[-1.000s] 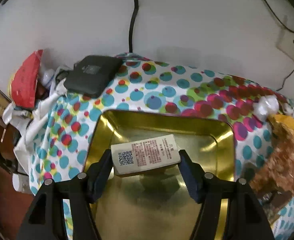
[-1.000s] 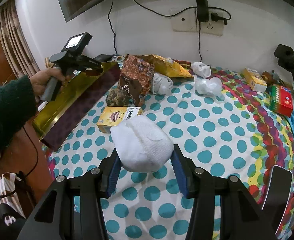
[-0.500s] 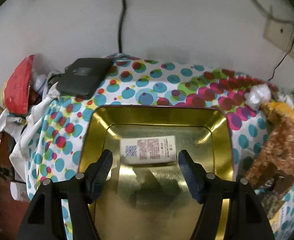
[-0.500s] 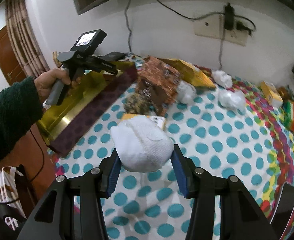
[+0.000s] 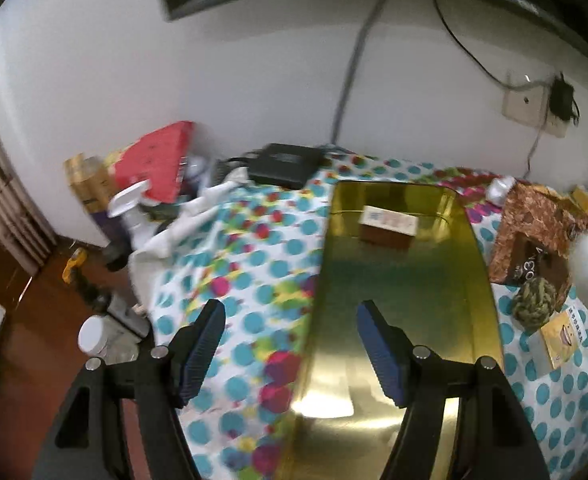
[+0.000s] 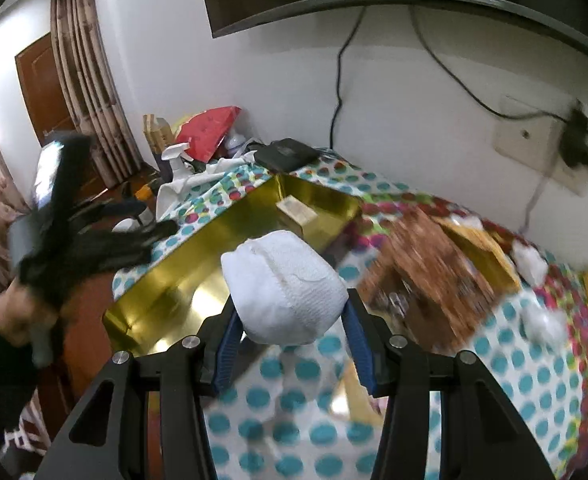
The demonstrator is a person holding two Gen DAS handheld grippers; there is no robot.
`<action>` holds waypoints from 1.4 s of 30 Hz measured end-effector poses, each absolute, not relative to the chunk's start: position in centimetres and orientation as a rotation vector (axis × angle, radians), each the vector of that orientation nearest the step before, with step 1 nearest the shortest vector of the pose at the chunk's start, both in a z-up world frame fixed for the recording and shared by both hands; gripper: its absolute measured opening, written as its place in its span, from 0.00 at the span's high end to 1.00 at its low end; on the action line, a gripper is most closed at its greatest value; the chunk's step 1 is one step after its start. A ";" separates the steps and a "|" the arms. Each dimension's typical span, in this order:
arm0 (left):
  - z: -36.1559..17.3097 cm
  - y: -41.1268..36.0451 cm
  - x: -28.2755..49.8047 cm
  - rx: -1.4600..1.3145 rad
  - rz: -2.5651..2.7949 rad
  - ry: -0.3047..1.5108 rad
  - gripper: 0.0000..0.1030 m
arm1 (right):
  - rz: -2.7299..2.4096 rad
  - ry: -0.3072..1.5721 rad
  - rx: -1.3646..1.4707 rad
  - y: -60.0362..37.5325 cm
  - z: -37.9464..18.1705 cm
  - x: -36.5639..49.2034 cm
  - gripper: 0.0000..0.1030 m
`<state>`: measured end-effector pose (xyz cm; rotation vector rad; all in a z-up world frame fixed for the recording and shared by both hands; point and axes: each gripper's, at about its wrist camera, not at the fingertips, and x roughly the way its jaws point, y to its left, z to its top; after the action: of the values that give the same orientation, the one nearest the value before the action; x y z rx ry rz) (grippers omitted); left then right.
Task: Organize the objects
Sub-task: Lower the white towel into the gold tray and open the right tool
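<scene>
While right fingers (image 6: 290, 336) clamp the white sock (image 6: 286, 288), left fingers (image 5: 290, 344) wide, empty (brown carton (image 5: 534, 236) beside gold tray (image 5: 398, 292)).

Both wrist views look steeply down, sharing the gold tray (image 5: 406, 280).

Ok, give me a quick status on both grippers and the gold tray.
Left hand-held gripper open, nothing between its fingers. Right hand-held gripper shut on white rolled sock. Gold tray holds one small box. Nothing blocking the tray.

blurred: left gripper (image 6: 94, 236), brown bag (image 6: 426, 276) | cut off: gold tray (image 5: 394, 420) near end
</scene>
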<state>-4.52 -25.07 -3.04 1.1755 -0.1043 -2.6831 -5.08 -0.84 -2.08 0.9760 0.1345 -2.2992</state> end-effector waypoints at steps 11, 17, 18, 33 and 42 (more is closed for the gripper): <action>-3.5 -29.1 -3.5 1.065 -2.710 0.076 0.26 | -2.257 0.267 1.150 -10.8 -5.5 -11.8 0.55; -5.5 -28.7 -5.2 1.126 -2.740 0.118 0.26 | -2.252 0.328 1.237 -13.1 -7.5 -14.1 0.55; -5.8 -28.6 -5.4 1.140 -2.752 0.147 0.26 | -2.252 0.336 1.245 -13.4 -7.7 -14.5 0.55; -2.9 -26.4 -2.2 1.027 -2.750 0.186 0.26 | -2.323 0.138 1.088 -7.1 -4.0 -11.7 0.28; 0.5 -16.4 2.8 0.957 -2.958 0.094 0.24 | -2.625 -0.015 1.055 10.9 -3.4 -3.5 0.05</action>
<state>2.77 -16.45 0.49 0.9574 0.0940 -2.9584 -3.53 10.94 -3.45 1.0545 -0.0148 -2.6252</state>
